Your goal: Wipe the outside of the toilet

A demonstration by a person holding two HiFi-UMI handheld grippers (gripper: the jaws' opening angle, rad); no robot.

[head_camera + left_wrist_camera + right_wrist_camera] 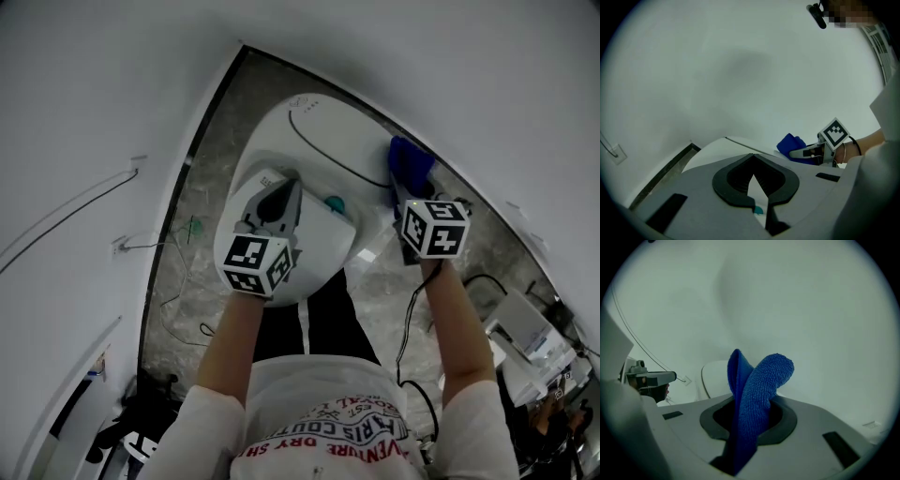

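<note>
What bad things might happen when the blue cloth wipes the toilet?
1. The right gripper pinches the blue cloth by only a fold, and loose ends stick out. Rubbing hard on the toilet might tug it free.
2. A black cable hangs by the person's legs, and it might snag or trip them.

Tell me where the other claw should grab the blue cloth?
Probably the rounded, folded end of the blue cloth that sticks out past the jaws of the right gripper, which are shut on its lower part. The left gripper could come in from its own side, over the toilet, but its jaws are together and must open first.
</note>
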